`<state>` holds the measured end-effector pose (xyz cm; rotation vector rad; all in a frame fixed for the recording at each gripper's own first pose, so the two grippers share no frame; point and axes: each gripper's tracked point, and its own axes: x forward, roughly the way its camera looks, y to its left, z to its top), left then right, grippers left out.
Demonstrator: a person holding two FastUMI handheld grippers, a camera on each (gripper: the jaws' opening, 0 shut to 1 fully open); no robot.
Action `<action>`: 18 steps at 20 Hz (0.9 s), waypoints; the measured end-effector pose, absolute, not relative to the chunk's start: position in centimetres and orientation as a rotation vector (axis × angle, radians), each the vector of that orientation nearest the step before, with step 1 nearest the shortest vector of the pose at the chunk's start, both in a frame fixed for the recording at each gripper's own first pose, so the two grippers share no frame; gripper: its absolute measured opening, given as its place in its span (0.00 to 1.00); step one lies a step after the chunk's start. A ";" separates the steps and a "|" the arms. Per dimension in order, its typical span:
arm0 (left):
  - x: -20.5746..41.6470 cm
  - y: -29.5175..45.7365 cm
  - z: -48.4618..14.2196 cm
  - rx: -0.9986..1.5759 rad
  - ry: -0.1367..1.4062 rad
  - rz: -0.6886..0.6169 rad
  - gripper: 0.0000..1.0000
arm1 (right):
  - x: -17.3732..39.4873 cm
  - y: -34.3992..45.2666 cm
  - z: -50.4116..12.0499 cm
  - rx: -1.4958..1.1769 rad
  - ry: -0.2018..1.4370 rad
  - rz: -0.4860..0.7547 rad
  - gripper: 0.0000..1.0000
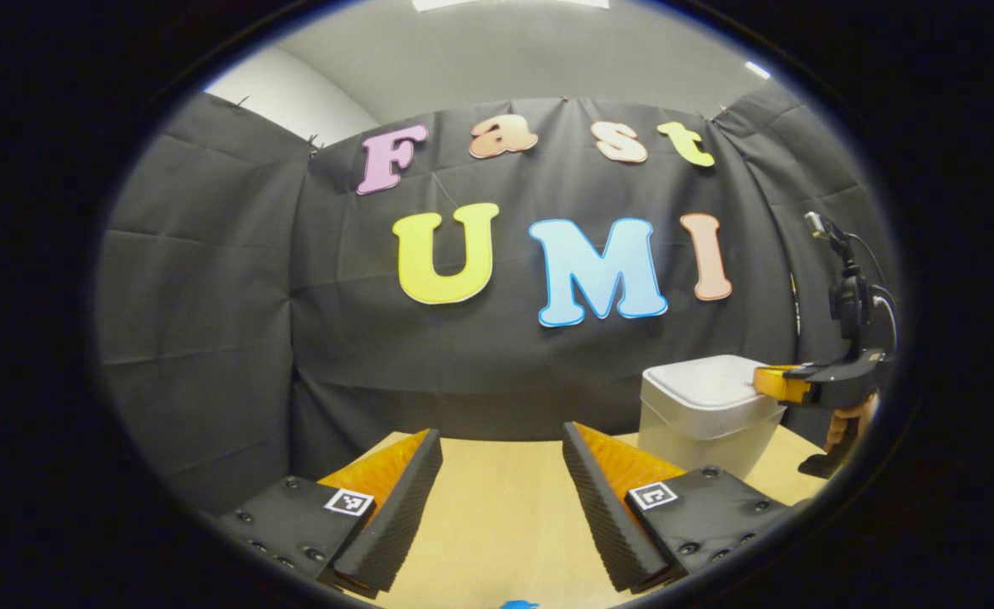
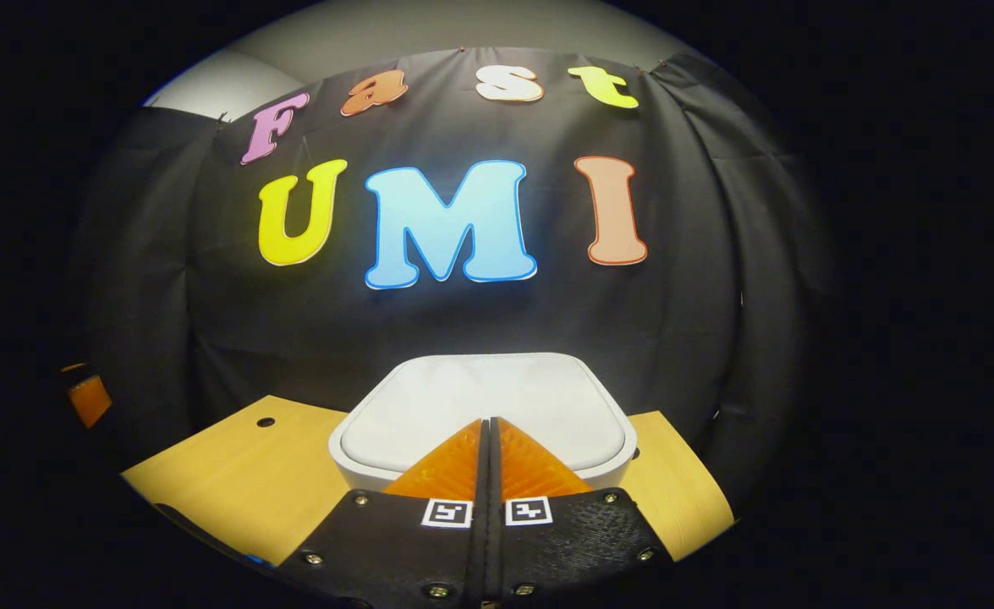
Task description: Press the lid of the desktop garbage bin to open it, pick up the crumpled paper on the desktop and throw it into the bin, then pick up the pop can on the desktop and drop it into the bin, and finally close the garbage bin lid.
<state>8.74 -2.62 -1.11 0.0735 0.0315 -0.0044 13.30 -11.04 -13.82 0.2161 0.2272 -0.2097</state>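
Right gripper (image 2: 488,423) fingers pressed together, tips over the near edge of the bin (image 2: 484,410) lid, which is down. Left gripper (image 1: 502,448) fingers spread, empty, over the table (image 1: 505,507) left of the bin.

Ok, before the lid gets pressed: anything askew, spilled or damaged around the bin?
Nothing stands out. The bin stands upright on the table, its lid flat and closed. The right hand-held gripper is shut, its tips over the lid's front edge. The left hand-held gripper is open above bare tabletop. No spill or damage shows.
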 end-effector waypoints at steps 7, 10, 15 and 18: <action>8.0 -2.1 -1.0 0.068 0.028 0.007 0.98 | 14.2 -11.7 -10.1 0.182 0.137 -0.236 0.00; 7.8 -1.6 -1.0 0.062 0.027 0.015 0.98 | 14.5 -12.2 -7.5 0.156 0.074 -0.243 0.00; 7.8 -1.1 -0.7 0.059 0.019 0.018 0.98 | 14.2 -12.5 -4.9 0.101 0.011 -0.258 0.00; 7.8 -1.2 -0.7 0.060 0.014 0.011 0.98 | 13.8 -12.3 -3.8 0.088 -0.011 -0.256 0.00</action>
